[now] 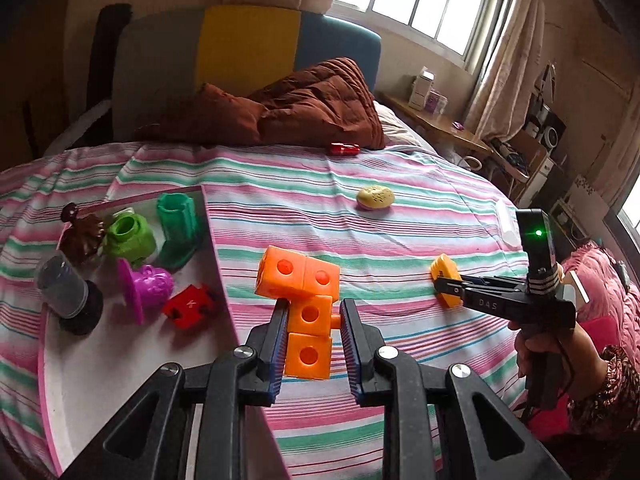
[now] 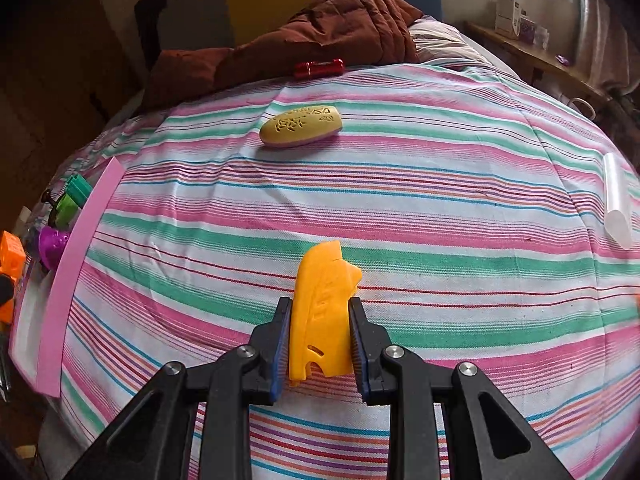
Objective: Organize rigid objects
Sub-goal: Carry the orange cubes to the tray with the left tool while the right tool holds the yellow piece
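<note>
My left gripper (image 1: pixel 313 316) is shut on an orange block piece (image 1: pixel 304 292) made of linked cubes, held above the striped bed next to the pink-rimmed tray (image 1: pixel 218 256). The tray holds a green boot (image 1: pixel 176 232), a light green piece (image 1: pixel 130 236), a purple piece (image 1: pixel 146 288), a red block (image 1: pixel 188 306), a brown figure (image 1: pixel 82 234) and a grey cylinder (image 1: pixel 68 292). My right gripper (image 2: pixel 320 312) is shut on a yellow-orange plastic piece (image 2: pixel 322 312) resting on the bed; it also shows in the left wrist view (image 1: pixel 446 284).
A yellow oval case (image 2: pixel 300 126) and a red flashlight (image 2: pixel 319 68) lie farther back on the bedspread. A clear tube (image 2: pixel 616 200) lies at the right. A brown quilt (image 1: pixel 304 108) is piled by the headboard. A wooden side table (image 1: pixel 436 120) stands right of the bed.
</note>
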The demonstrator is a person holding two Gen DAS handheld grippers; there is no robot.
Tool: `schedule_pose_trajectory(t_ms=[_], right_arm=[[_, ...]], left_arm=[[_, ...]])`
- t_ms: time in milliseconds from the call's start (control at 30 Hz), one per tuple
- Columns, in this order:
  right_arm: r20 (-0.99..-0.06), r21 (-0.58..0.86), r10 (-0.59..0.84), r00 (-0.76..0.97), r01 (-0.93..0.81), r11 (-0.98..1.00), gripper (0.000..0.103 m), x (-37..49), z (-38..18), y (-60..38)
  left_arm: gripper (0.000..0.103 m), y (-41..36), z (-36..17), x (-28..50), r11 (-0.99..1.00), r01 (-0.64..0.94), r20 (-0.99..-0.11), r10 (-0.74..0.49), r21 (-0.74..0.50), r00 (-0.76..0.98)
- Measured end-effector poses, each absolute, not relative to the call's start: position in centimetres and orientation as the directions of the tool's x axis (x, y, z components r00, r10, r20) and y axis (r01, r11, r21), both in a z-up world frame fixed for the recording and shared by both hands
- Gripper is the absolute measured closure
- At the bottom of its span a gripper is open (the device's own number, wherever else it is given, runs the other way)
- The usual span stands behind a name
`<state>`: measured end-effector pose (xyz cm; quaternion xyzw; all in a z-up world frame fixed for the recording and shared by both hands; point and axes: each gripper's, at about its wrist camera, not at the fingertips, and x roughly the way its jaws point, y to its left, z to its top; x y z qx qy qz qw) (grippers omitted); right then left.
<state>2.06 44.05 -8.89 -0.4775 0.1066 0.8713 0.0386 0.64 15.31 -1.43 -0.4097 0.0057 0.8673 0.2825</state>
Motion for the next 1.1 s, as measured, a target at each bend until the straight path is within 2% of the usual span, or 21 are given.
schedule_pose_trajectory(t_ms=[500, 900, 1100], right_arm=[[-0.836, 0.077, 0.027, -0.547, -0.166, -0.983, 0.076, 2.1, -8.8, 43.0], [-0.796, 0.159, -0.045, -0.604, -0.137, -0.978, 0.076, 2.9, -5.7, 39.8], [-0.787, 0.198, -0.088, -0.610, -0.115, -0.974, 0.076, 3.1, -5.3, 37.6]], left_arm=[[0.079, 6.7, -4.2, -1.9, -0.921, -0.304, -0.756, 0.378, -0.245, -0.535], [0.079, 2.9, -5.1, -2.8, -0.934, -0.231, -0.764, 0.357, -0.274, -0.537], [0.079, 1.2, -6.3, -3.0, -0.960, -0.171, -0.800, 0.281, -0.223, -0.530]])
